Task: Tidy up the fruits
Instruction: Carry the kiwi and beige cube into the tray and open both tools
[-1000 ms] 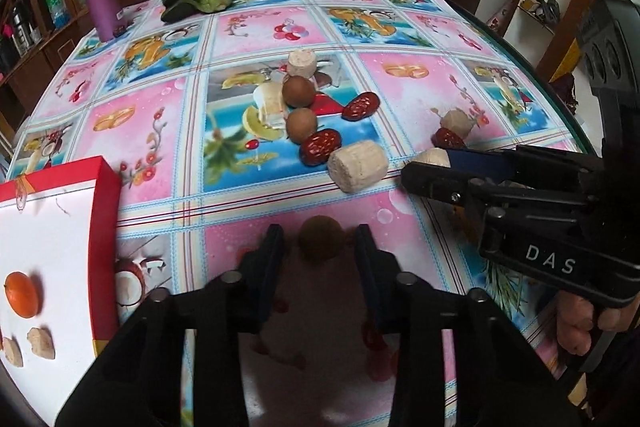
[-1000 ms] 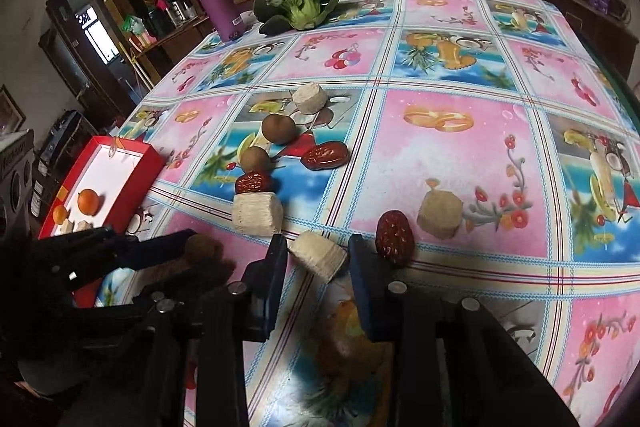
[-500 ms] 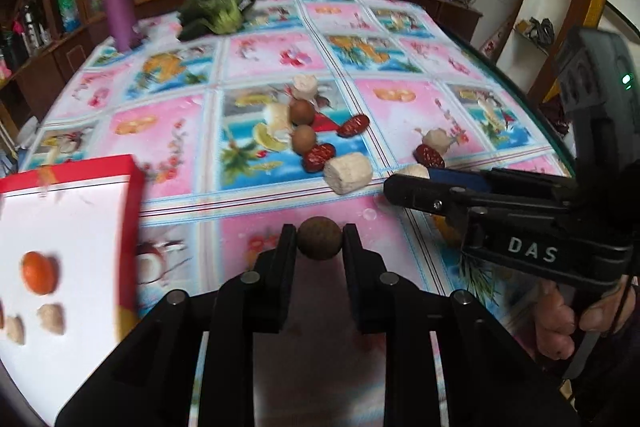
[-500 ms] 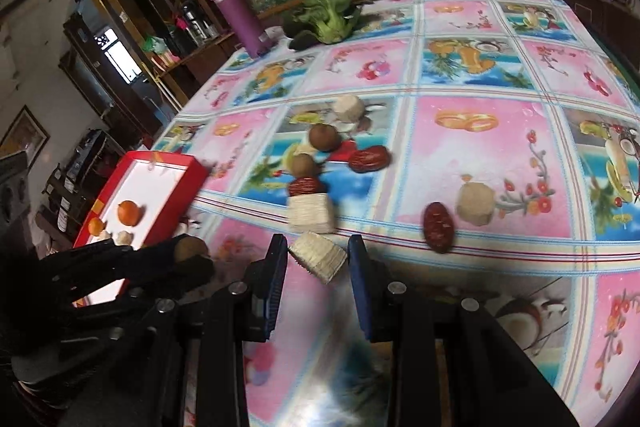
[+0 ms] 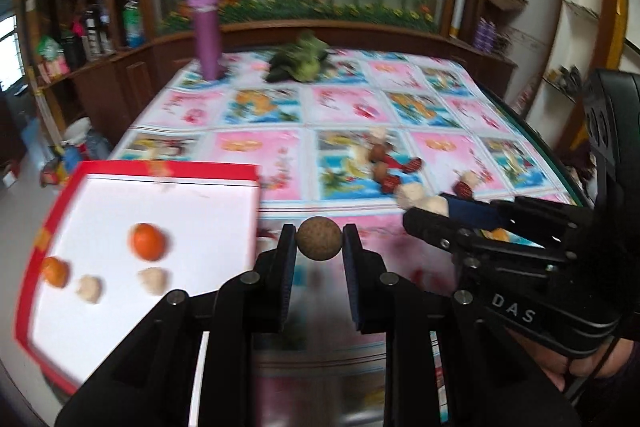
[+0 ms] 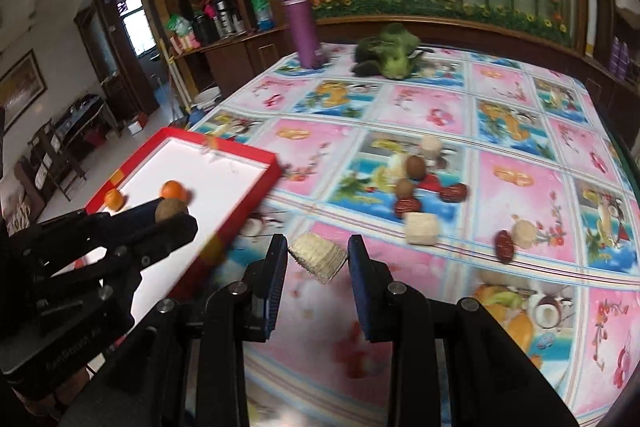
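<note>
Already in the left wrist view, the left gripper (image 5: pixel 319 241) pinches a brown ball (image 5: pixel 319 238), lifted beside the red tray (image 5: pixel 168 171), which holds two oranges (image 5: pixel 147 241) and two pale lumps (image 5: pixel 152 279). A second ago its jaws stood open round the ball on the table; they have just been closing. In the right wrist view, the right gripper (image 6: pixel 318 257) clamps a corn chunk (image 6: pixel 318 257), now raised off the cloth (image 6: pixel 516 183). Dates (image 6: pixel 453 192), balls and chunks remain far right, unsorted.

Red tray (image 5: pixel 256 187) rim stands left; scattered fruits (image 6: pixel 408 205) right.
</note>
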Available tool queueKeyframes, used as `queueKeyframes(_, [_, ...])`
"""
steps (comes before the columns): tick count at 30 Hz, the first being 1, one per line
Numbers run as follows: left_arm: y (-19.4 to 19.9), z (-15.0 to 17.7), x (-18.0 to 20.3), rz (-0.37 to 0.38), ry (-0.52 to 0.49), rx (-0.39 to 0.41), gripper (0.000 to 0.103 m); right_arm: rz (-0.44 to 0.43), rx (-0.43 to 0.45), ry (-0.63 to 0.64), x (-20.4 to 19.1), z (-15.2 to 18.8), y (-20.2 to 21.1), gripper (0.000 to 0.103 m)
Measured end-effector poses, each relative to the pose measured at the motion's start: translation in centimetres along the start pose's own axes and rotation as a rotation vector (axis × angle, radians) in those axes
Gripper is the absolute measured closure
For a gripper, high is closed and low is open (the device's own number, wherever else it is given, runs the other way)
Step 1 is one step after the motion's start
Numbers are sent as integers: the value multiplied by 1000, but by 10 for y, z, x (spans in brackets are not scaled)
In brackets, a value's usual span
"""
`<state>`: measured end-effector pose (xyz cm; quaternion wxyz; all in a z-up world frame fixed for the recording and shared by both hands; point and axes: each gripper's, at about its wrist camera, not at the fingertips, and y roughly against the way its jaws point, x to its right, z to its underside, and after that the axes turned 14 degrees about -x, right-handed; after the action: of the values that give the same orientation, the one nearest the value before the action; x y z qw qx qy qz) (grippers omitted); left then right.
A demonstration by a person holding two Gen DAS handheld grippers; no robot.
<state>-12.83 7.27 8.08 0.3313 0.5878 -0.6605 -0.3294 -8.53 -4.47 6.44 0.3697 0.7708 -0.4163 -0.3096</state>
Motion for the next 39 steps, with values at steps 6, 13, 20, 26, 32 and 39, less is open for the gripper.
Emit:
queueKeyframes(6, [15, 16, -42, -66, 86, 32, 78, -32, -25, 66, -48, -9, -12, 73])
queueKeyframes(13, [25, 33, -87, -132, 172, 52, 78, -64, -63, 130, -96, -18, -31, 73])
queueKeyframes(20, [25, 51, -136, -173, 270, 37, 78, -74, -118, 163, -120, -25, -55, 73])
queueKeyframes(26, [10, 62, -169, -208, 329, -16, 78, -88, -177, 176, -138, -28, -78, 73])
queueKeyframes(32, [2, 62, -181, -189, 338, -41, 78, -102, -161, 196, -153, -42, -82, 73])
queueKeyframes(39, [-6, 36, -185, -211, 280, -48, 78, -51, -155, 107, -126, -49, -89, 73])
